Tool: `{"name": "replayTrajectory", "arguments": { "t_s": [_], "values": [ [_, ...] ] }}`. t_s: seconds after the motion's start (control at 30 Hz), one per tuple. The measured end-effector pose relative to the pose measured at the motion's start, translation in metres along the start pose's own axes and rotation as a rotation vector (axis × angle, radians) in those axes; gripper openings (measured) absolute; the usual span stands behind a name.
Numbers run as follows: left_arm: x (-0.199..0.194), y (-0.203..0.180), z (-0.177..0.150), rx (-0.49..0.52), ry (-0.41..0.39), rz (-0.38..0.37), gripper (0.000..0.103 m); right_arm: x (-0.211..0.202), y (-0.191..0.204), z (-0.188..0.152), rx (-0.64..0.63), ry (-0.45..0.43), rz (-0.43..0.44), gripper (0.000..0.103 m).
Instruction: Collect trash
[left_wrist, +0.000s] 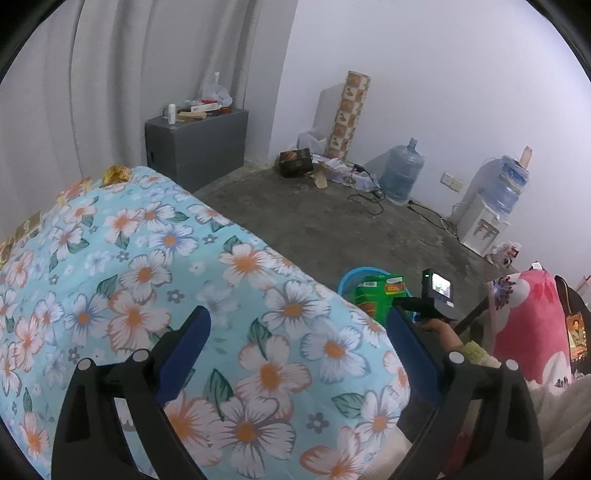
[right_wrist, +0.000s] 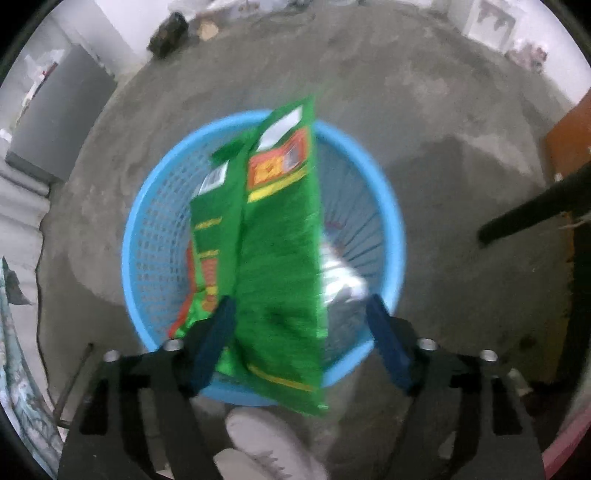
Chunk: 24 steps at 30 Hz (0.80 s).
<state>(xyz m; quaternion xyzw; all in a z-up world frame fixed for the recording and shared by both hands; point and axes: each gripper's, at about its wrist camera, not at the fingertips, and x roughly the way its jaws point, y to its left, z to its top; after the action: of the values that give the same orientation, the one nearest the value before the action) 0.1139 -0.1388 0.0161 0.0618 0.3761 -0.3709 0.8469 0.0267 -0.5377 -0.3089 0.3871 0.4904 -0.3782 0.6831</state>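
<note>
My right gripper (right_wrist: 300, 301) points down over a blue mesh basket (right_wrist: 391, 206) on the concrete floor. Its jaws stand wide apart. A green snack packet (right_wrist: 280, 258), blurred, hangs between them above the basket; it lies close to the left pad, and the right pad is clear of it. A silver wrapper (right_wrist: 340, 280) lies inside the basket. My left gripper (left_wrist: 299, 314) is open over the floral bedspread (left_wrist: 147, 258), nothing between its fingers. Gold wrappers (left_wrist: 116, 173) lie at the bed's far edge. The left wrist view also shows the green packet (left_wrist: 376, 295) above the basket (left_wrist: 347, 282).
A grey cabinet (left_wrist: 199, 144) stands by the curtain. Water jugs (left_wrist: 400, 177), a dispenser (left_wrist: 484, 229) and cables (left_wrist: 369, 199) line the far wall. A pink floral pillow (left_wrist: 528, 325) is at right. A pale slipper (right_wrist: 266, 443) is just below the basket.
</note>
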Motion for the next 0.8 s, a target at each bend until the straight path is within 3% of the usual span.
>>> {"name": "replayTrajectory", "arguments": {
  "t_s": [0.17, 0.27, 0.43, 0.63, 0.8],
  "values": [
    [-0.009, -0.001, 0.0, -0.015, -0.032, -0.033, 0.094, -0.054, -0.022, -0.009, 0.018, -0.096, 0.03, 0.076],
    [-0.017, -0.001, 0.0, -0.04, -0.053, -0.043, 0.094, -0.108, -0.02, -0.019, 0.0, -0.178, 0.122, 0.077],
    [-0.047, 0.0, 0.003, -0.121, -0.131, -0.015, 0.097, -0.226, 0.026, -0.068, -0.217, -0.402, 0.297, 0.094],
    [-0.084, -0.004, -0.004, -0.157, -0.235, 0.166, 0.097, -0.323, 0.064, -0.129, -0.416, -0.582, 0.451, 0.095],
    [-0.092, -0.003, -0.026, -0.214, -0.225, 0.31, 0.097, -0.358, 0.075, -0.165, -0.48, -0.643, 0.432, 0.095]
  ]
}}
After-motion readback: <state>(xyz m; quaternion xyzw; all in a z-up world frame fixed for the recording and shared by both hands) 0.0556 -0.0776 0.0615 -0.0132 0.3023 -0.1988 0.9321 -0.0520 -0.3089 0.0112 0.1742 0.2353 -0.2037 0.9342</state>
